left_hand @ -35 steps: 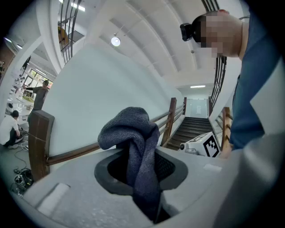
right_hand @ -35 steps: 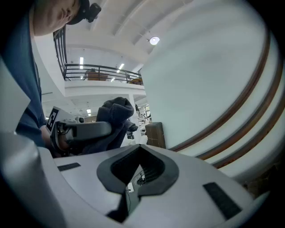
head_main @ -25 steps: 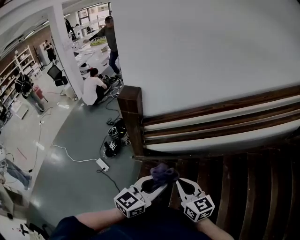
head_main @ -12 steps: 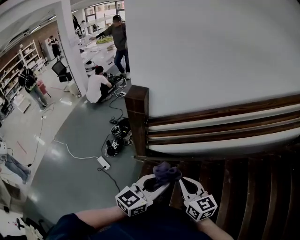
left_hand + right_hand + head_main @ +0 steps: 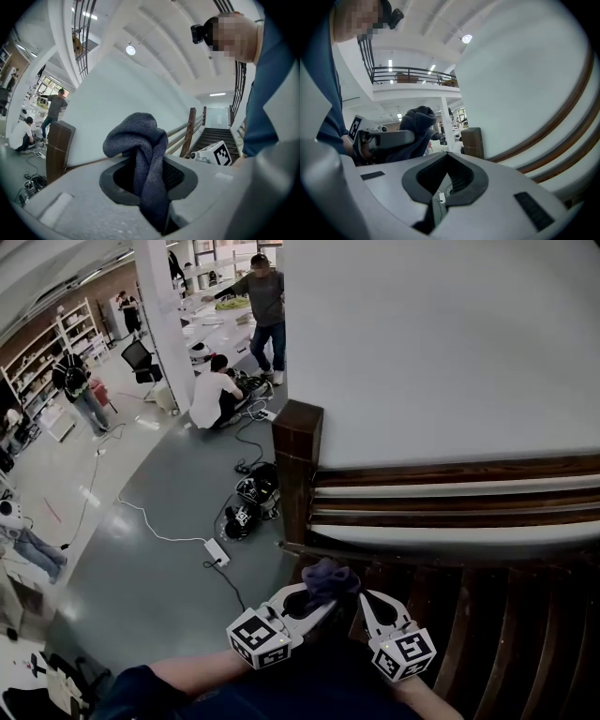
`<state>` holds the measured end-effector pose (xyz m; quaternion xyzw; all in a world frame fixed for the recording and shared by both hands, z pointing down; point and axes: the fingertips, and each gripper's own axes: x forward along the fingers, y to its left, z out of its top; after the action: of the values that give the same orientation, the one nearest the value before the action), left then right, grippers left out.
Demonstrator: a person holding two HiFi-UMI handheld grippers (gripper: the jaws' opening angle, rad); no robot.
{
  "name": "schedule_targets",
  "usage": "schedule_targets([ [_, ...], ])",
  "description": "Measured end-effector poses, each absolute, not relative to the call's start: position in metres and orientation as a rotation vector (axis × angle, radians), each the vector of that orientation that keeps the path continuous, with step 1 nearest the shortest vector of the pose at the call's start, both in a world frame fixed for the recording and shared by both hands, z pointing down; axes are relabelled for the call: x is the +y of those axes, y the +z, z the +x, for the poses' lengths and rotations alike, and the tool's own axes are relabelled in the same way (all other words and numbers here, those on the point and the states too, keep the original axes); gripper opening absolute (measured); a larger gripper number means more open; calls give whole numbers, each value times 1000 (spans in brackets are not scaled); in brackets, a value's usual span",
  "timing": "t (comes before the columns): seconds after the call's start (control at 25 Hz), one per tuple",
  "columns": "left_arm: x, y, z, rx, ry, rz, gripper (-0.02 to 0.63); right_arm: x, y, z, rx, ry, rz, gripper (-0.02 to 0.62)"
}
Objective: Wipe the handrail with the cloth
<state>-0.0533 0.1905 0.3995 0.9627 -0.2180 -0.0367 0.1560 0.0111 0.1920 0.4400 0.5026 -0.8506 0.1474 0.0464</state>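
1. Two hand-held grippers show low in the head view, just below the foot of a dark wooden newel post (image 5: 298,442).
2. The left gripper (image 5: 323,594) has its jaws clamped on a blue-grey knitted cloth (image 5: 328,579). The cloth bunches above the jaw tips, and a strip of it hangs down between them.
3. The right gripper (image 5: 364,601) is on the side of the left one away from the post. Its jaws are closed against each other and hold nothing.
4. Each gripper carries a white cube, left (image 5: 258,638) and right (image 5: 403,652), printed with black square marker patterns.
5. The brown handrail (image 5: 450,470) runs rightward from the post along a pale wall. The cloth is below the post and apart from the rail.
6. Left of the post's foot, black gear (image 5: 251,504) and a white power strip (image 5: 216,552) with its cable lie on a grey floor.
7. Beyond the post, a person in a white top (image 5: 216,392) crouches, and another person (image 5: 266,301) stands nearby.
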Motion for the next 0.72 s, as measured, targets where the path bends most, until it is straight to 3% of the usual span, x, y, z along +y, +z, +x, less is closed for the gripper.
schedule_targets([
  [0.28, 107, 422, -41, -775, -80, 2712, 97, 101, 460, 27, -2674, 486, 1433, 9],
  [0.72, -41, 417, 32, -1044, -77, 2591, 97, -58, 445, 78, -2801, 464, 1082, 9],
])
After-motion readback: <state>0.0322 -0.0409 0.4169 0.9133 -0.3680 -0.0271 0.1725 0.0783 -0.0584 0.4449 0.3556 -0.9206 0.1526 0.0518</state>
